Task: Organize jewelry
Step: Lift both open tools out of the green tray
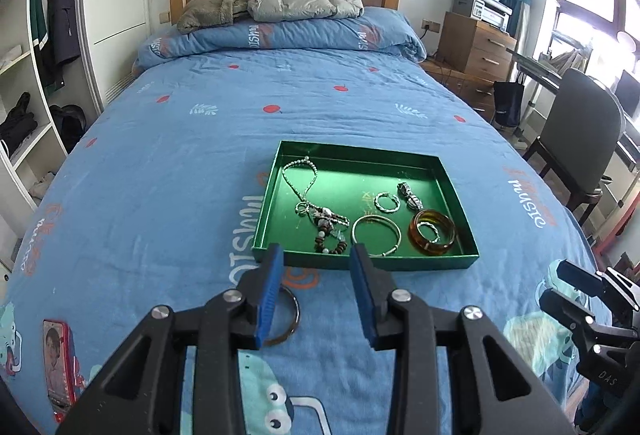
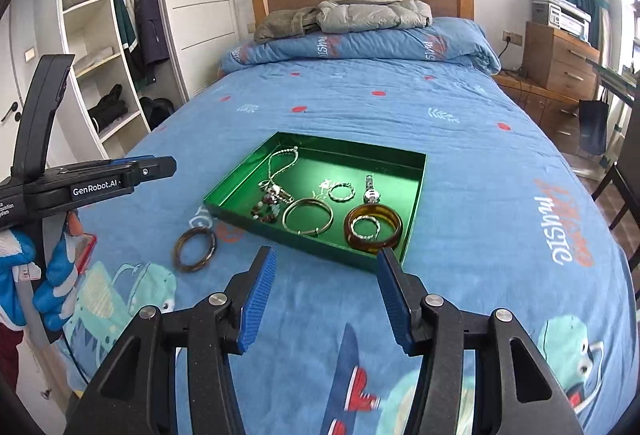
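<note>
A green tray lies on the blue bed. It holds a bead necklace, a dark bead bracelet, a thin gold bangle, an amber bangle with a silver ring inside, a twisted silver ring and a watch. A dark brown bangle lies on the bedspread outside the tray's near-left corner. My left gripper is open and empty above that bangle. My right gripper is open and empty before the tray.
A small red tin lies on the bed at the near left. A wardrobe with open shelves stands left of the bed; a wooden drawer unit and a chair stand right. Folded quilt and jackets lie at the headboard.
</note>
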Motion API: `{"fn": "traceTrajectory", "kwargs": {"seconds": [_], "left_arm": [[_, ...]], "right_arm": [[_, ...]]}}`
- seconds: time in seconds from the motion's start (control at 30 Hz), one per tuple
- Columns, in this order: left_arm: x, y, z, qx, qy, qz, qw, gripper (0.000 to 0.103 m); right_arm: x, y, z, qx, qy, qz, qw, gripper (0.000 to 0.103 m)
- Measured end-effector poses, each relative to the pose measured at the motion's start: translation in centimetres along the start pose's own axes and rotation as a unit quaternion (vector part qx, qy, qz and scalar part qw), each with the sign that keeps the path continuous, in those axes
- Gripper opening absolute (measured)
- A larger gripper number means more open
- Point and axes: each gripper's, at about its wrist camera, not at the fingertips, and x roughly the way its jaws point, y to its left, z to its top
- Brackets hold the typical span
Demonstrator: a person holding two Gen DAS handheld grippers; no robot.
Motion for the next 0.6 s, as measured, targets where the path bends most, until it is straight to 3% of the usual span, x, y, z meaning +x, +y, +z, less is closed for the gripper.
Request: {"fn": "traceTrajectory", "kwargs": {"seconds": [0.33,0.6], "left_arm": [[-6.4,2.2,-3.2,-0.009,-0.017,0.011,0.9998,0.034],[-8.8,2.4,-5.7,-0.005,-0.018,0.009,0.9998,0.034]], "right_arm": [[-5.4,2.5,-2.8,-0.003,-0.023,0.007,1.0,0.053],[-7.8,3.4,-4.3,0.002,-0.039,0.017,0.999,0.053]]}}
